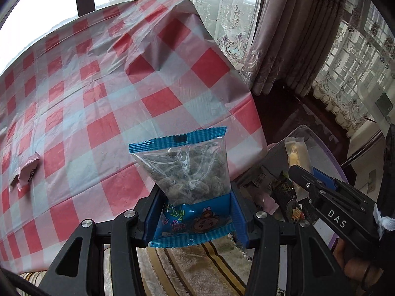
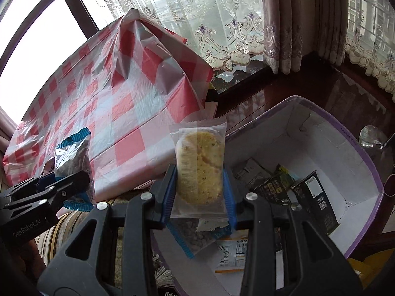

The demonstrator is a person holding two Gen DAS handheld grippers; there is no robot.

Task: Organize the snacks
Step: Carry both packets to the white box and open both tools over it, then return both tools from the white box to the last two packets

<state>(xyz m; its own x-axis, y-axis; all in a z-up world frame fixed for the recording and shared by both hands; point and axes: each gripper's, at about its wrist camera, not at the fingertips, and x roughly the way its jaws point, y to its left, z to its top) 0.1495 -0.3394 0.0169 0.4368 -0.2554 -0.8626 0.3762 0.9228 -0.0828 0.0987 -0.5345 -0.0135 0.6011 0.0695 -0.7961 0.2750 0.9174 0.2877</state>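
My left gripper point(image 1: 196, 190) is shut on a blue snack packet point(image 1: 190, 170) with a clear window showing brownish pieces. It holds the packet upright over the near edge of the checked table point(image 1: 103, 93). My right gripper point(image 2: 200, 172) is shut on a clear-wrapped yellow cake point(image 2: 200, 157), held just left of an open box point(image 2: 358, 162) that is white inside with a purple rim. The right wrist view shows the left gripper point(image 2: 71, 180) with its blue packet point(image 2: 74, 155) at the left. The left wrist view shows the right gripper point(image 1: 305, 172) and the cake point(image 1: 296, 153) at the right.
In the box lie dark packets point(image 2: 311, 197), a blue packet point(image 2: 192, 239) and a white-and-orange one point(image 2: 232, 254). A pink wrapper point(image 1: 27, 172) lies on the table's left. A striped rug point(image 1: 197, 266) is below. Curtains point(image 2: 284, 24) and dark wooden furniture point(image 2: 271, 91) stand behind.
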